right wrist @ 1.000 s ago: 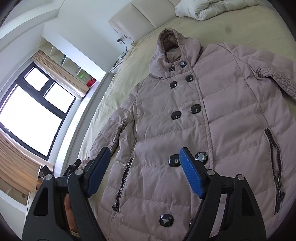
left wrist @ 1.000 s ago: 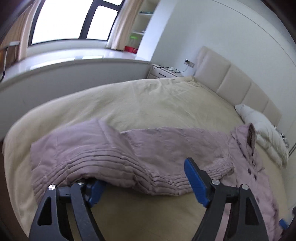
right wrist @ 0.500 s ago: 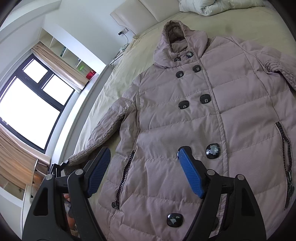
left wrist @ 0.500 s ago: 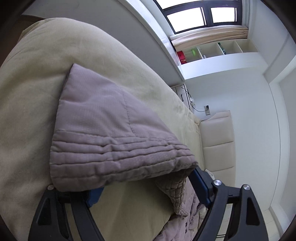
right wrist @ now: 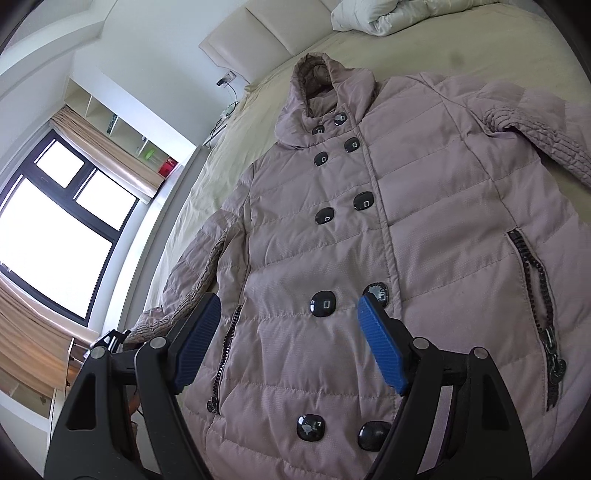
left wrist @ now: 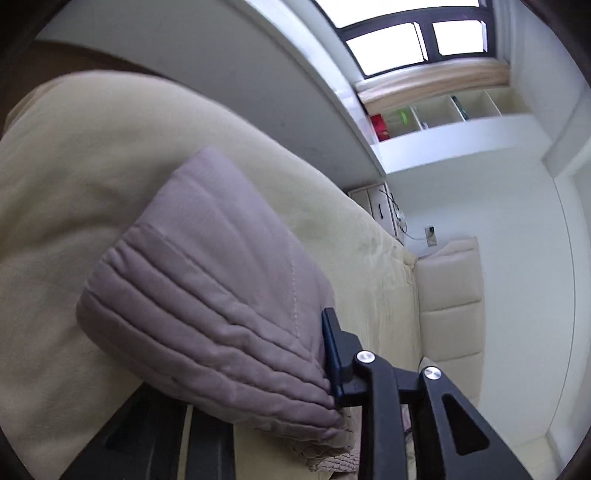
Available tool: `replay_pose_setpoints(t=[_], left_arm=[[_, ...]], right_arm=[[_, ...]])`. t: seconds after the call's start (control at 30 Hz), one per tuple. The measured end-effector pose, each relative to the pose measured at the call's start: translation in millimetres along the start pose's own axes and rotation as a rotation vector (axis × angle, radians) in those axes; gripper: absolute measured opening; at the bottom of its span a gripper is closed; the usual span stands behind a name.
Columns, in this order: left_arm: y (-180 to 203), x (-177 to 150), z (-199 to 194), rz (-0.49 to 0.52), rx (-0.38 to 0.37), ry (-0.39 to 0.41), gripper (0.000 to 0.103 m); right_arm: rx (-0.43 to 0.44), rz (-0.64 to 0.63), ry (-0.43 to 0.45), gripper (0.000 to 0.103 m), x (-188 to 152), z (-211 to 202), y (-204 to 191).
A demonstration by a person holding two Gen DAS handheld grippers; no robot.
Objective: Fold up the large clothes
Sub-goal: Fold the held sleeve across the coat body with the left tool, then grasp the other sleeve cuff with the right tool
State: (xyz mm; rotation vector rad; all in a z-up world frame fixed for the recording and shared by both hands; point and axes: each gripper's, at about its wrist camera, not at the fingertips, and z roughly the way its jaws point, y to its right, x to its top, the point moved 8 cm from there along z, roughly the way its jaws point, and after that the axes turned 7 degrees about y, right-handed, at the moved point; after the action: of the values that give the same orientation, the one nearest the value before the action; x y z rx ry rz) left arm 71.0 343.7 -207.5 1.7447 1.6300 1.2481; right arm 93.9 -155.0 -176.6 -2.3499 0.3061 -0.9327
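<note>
The coat [right wrist: 388,236] lies flat on the bed [right wrist: 443,48], front up, ready for folding; the left gripper [left wrist: 325,384] pinches its sleeve cuff [left wrist: 207,317] to fold it in, while the right gripper [right wrist: 288,347] waits above with jaws wide.

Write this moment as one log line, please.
left gripper: shut on sleeve cuff | right gripper: open above coat | coat flat on bed

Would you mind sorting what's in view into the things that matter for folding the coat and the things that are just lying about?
Part of the job:
- coat, buttoned, front up on the bed
- its sleeve cuff, clamped in the left gripper
- right gripper, open above the coat

Just lying about:
- white duvet near the headboard
- red box on the shelf
</note>
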Motion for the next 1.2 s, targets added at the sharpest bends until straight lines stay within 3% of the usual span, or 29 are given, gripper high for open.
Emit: replay_pose_setpoints(t=[0.1, 0.23, 0.37, 0.47, 0.6, 0.7, 0.77, 0.97, 1.1, 1.2], left_arm=[[112.2, -37.5, 4.0, 0.417, -0.097, -0.032, 0.019], [244.6, -161.0, 3.4, 0.986, -0.218, -0.053, 0.017], [306.0, -290.9, 3.2, 1.338, -0.327, -0.054, 0.017], [314.5, -375.2, 15.5, 1.491, -0.368, -0.113, 0.018], [286.2, -461.5, 28.9, 1.604, -0.371, -0.254, 0.024], [247.7, -508.8, 29.4, 1.674, -0.356, -0.392, 0.045], [224.0, -519.3, 26.1, 1.671, -0.334, -0.458, 0.059], [199.9, -506.2, -14.5, 1.501, -0.404, -0.597, 0.092], [189.9, -474.4, -40.8, 1.401, -0.455, -0.626, 0.093], [185.6, -439.5, -40.1, 1.287, -0.442, -0.62, 0.093]], right_arm=[[-0.012, 0.04, 0.035, 0.077, 7.4, -10.7, 17.7], [-0.039, 0.108, 0.081, 0.077, 17.3, -25.8, 52.2], [-0.077, 0.171, 0.129, 0.077, 26.3, -49.0, 94.0], [-0.103, 0.219, 0.156, 0.077, 30.2, -64.7, 123.1], [-0.119, 0.25, 0.169, 0.077, 31.2, -77.9, 148.1], [-0.1, 0.283, 0.155, 0.077, 33.4, -77.3, 159.9], [-0.102, 0.291, 0.145, 0.077, 37.1, -72.3, 165.9], [-0.054, 0.269, 0.129, 0.078, 61.1, -45.8, 159.3], [0.07, 0.261, 0.037, 0.078, 80.0, -6.7, 135.1], [0.154, 0.259, -0.048, 0.078, 95.7, 35.5, 119.8]])
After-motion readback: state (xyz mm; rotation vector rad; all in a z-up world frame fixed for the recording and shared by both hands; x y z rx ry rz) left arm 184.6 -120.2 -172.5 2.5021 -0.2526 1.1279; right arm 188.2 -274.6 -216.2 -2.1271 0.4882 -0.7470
